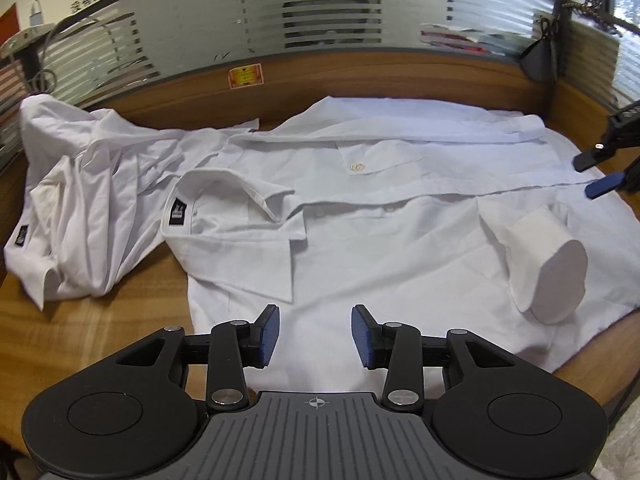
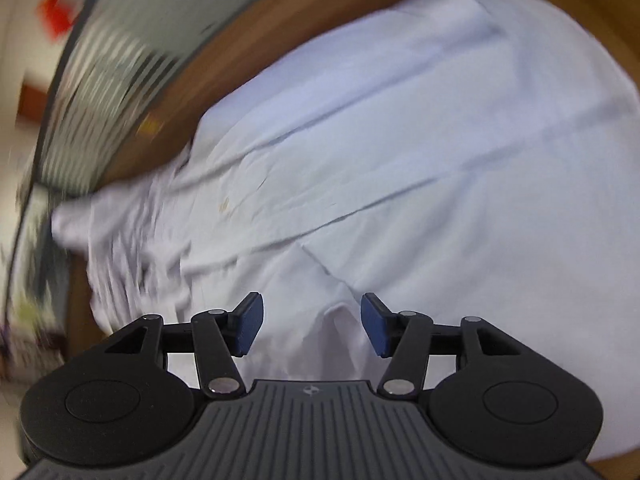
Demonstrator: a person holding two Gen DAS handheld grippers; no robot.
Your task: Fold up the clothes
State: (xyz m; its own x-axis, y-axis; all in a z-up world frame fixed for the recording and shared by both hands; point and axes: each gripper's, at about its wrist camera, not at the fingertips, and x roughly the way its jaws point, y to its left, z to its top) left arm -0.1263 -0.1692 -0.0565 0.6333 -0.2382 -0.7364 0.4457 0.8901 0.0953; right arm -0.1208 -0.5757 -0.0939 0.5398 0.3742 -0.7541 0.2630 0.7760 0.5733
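Note:
A pale blue dress shirt (image 1: 400, 216) lies spread face up on the wooden table (image 1: 100, 320), collar (image 1: 236, 200) to the left, chest pocket (image 1: 380, 156) toward the back. One cuffed sleeve (image 1: 548, 276) lies across its right side. My left gripper (image 1: 314, 334) is open and empty, low over the shirt's near shoulder. My right gripper (image 1: 600, 176) shows at the right edge of the left wrist view, open over the shirt's hem. In the blurred right wrist view the right gripper (image 2: 312, 326) is open above the shirt (image 2: 400, 160), with a raised fold between its fingers.
A second white shirt (image 1: 84, 200) lies crumpled at the table's left. A wooden partition with frosted glass (image 1: 320, 20) runs behind the table. A black bag (image 1: 540, 60) hangs at the back right. The table's near edge curves at the right (image 1: 600, 356).

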